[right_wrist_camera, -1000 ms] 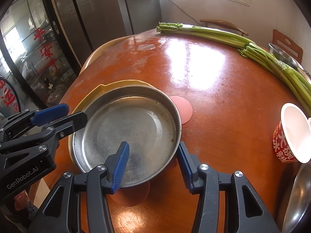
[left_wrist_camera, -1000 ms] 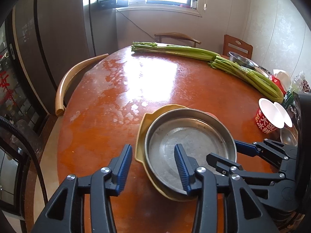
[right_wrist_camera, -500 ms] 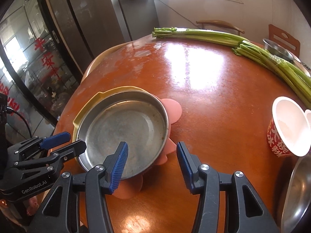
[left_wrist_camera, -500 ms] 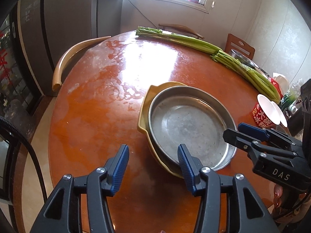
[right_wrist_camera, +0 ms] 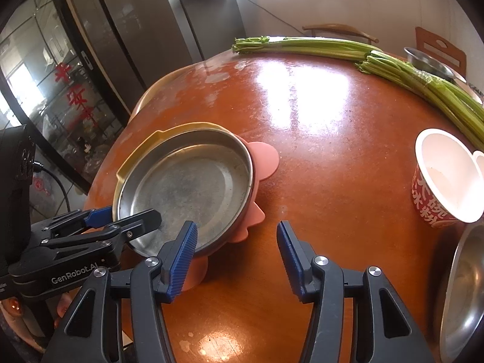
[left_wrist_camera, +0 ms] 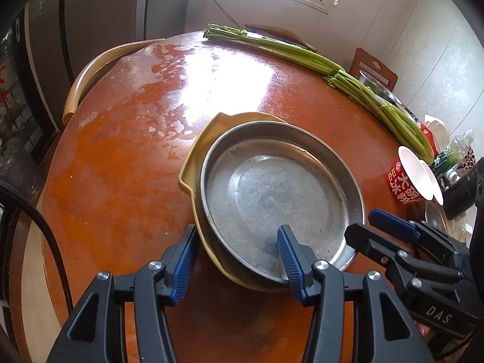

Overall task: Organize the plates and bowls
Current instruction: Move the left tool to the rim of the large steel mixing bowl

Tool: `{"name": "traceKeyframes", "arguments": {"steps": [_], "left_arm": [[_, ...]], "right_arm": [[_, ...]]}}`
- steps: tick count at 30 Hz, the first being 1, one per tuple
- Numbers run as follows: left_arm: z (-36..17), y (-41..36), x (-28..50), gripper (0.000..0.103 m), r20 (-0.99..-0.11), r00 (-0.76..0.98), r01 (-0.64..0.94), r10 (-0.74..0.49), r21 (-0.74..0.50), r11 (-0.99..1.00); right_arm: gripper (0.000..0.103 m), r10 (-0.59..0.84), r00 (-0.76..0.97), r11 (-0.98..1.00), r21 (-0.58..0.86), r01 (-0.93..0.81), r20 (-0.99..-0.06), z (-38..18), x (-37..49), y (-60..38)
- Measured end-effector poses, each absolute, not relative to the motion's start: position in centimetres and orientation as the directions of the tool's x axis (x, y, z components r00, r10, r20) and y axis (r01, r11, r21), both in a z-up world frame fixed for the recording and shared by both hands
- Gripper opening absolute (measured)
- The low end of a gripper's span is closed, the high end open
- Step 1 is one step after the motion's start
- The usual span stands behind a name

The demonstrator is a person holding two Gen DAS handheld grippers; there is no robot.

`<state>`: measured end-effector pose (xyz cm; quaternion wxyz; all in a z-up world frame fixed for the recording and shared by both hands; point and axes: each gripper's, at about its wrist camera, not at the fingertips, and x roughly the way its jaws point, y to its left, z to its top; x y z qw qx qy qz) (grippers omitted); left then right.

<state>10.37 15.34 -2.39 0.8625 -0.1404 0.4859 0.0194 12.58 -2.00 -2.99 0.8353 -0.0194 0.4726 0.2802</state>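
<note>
A round steel plate [left_wrist_camera: 281, 202] sits nested in a yellow dish [left_wrist_camera: 193, 166] with small side handles, and both rest on a pink plate [right_wrist_camera: 266, 160] with a scalloped edge that shows only from the right wrist view, peeking out along the far and near right side of the stack. The stack lies toward the near left part of the round, glossy orange-brown table [left_wrist_camera: 127, 157]. The left gripper [left_wrist_camera: 239, 254] has its blue-padded jaws spread wide, straddling the near rim of the steel plate and the yellow dish without closing on them. The right gripper [right_wrist_camera: 237, 249] is also spread apart, its left finger over the near right edge of the stack and its right finger above bare table. To the right stands a red and white paper bowl [right_wrist_camera: 444, 181], and a steel bowl [right_wrist_camera: 466, 290] lies at the near right edge. Long bundles of green celery [left_wrist_camera: 305, 57] stretch across the far side of the table, with another steel bowl [right_wrist_camera: 429, 60] behind them.
</note>
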Motion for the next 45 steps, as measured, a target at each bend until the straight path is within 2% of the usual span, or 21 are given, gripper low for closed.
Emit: {"name": "traceKeyframes", "arguments": {"steps": [21,28,37,45], "left_arm": [[-2.5,13.3,15.1,0.054,-0.844,0.524,-0.145,-0.114,-0.221,0.965],[0.7,13.0,13.5,0.054,-0.802,0.597,-0.17,-0.023,-0.154,0.973],[4.3,7.2,12.3,0.054,-0.755,0.654,-0.066,-0.048,-0.12,0.991],[5.4,0.2,12.7,0.054,-0.749,0.655,0.039,-0.105,-0.106,0.994]], "right_arm": [[0.056,0.417,0.426,0.873,0.225,-0.433,-0.803,-3.3,14.4,-3.7],[0.056,0.424,0.485,0.882,0.227,-0.413,-0.765,-1.0,13.5,-6.3],[0.056,0.354,0.619,0.924,0.161,-0.346,-0.701,2.6,11.0,-13.3],[0.057,0.276,0.665,0.958,0.145,-0.247,-0.694,3.8,9.7,-20.8]]}}
